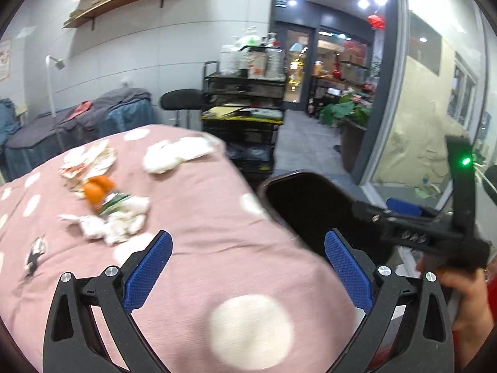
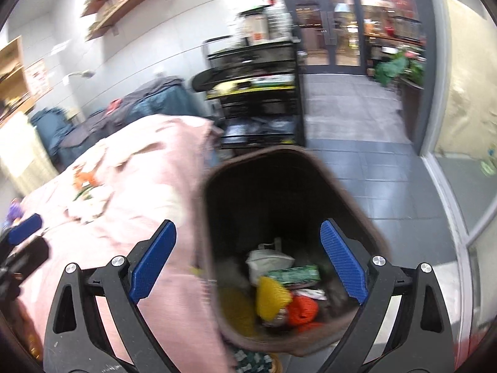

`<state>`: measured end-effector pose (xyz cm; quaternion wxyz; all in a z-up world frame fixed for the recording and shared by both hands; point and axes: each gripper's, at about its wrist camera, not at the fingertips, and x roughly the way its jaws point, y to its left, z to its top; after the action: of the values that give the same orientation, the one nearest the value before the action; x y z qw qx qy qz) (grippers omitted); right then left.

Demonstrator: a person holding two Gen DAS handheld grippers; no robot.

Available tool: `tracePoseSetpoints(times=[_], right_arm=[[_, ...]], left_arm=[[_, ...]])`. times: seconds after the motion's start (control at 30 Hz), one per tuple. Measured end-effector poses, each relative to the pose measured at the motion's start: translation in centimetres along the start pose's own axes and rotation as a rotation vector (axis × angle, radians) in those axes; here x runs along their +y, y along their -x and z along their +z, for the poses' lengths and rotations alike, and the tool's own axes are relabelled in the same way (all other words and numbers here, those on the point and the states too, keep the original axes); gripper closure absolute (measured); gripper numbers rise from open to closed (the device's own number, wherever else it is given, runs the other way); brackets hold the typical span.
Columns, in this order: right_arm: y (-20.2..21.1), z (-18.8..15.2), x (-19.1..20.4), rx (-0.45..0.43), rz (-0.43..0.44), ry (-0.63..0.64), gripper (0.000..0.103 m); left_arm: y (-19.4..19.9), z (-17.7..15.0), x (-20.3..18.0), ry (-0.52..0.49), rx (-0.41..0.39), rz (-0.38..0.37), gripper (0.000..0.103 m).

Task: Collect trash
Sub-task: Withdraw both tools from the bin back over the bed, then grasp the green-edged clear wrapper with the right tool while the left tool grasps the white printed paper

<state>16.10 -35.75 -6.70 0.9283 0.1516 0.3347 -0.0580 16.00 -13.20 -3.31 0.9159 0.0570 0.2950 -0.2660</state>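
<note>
My left gripper (image 1: pixel 248 239) is open and empty above a pink polka-dot blanket (image 1: pixel 192 205). Trash lies on the blanket ahead and to the left: an orange wrapper (image 1: pixel 98 191), crumpled white paper (image 1: pixel 118 223), a printed wrapper (image 1: pixel 90 161), a white tissue wad (image 1: pixel 167 155) and a small dark scrap (image 1: pixel 35 253). A dark bin (image 1: pixel 279 183) stands at the blanket's right edge. My right gripper (image 2: pixel 248 227) hangs open and empty over the bin (image 2: pixel 264 155). Inside the bin lie a yellow piece (image 2: pixel 271 298), an orange piece (image 2: pixel 303 310), a green packet (image 2: pixel 295 275) and a white bag (image 2: pixel 268 261).
A black tiered cart (image 1: pixel 245 99) loaded with bottles stands beyond the bed, with a black stool (image 1: pixel 183 101) beside it. Cloth-covered furniture (image 1: pixel 77 124) lines the back wall. Grey tiled floor (image 2: pixel 357 161) leads to glass doors, and a glass wall runs along the right.
</note>
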Motion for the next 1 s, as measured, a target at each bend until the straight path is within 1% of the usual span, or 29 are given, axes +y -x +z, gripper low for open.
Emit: tracePoseSetpoints(times=[0.17, 0.27, 0.4, 0.53, 0.67, 0.73, 0.8, 0.83, 0.9, 1.0], right_arm=[[-1.8, 1.0, 4.6, 0.054, 0.115, 0.077, 0.010], [-3.3, 1.8, 7.9, 0.098, 0.194, 0.130, 0.010], [-5.1, 2.7, 11.9, 0.117, 0.239, 0.203, 0.010], [-7.3, 3.9, 16.1, 0.153, 0.290, 0.270, 0.010], [-10.3, 4.9, 20.4, 0.196, 0.317, 0.343, 0.010], [-12.2, 5.2, 22.8, 0.238, 0.331, 0.382, 0.010], [-14.2, 5.3, 25.1, 0.275, 0.335, 0.429, 0.011], [-15.3, 5.3, 26.4, 0.293, 0.334, 0.456, 0.014], [-17.1, 5.3, 28.2, 0.330, 0.326, 0.498, 0.025], [-19.9, 5.2, 30.0, 0.368, 0.311, 0.528, 0.033]], left_arm=[[-0.1, -1.1, 5.0, 0.076, 0.058, 0.066, 0.006], [0.4, -1.8, 8.2, 0.105, 0.072, 0.121, 0.006], [0.8, -1.9, 13.2, 0.190, 0.071, 0.190, 0.006], [1.1, -1.7, 17.5, 0.285, 0.065, 0.184, 0.007], [1.2, -1.3, 19.8, 0.312, 0.062, 0.216, 0.008], [1.2, -1.3, 21.0, 0.342, 0.060, 0.215, 0.008], [1.0, -1.4, 21.7, 0.351, 0.071, 0.211, 0.008], [0.7, -1.4, 22.0, 0.347, 0.078, 0.212, 0.008], [0.3, -1.4, 22.2, 0.336, 0.094, 0.210, 0.008], [-0.5, -1.4, 22.4, 0.327, 0.115, 0.186, 0.008]])
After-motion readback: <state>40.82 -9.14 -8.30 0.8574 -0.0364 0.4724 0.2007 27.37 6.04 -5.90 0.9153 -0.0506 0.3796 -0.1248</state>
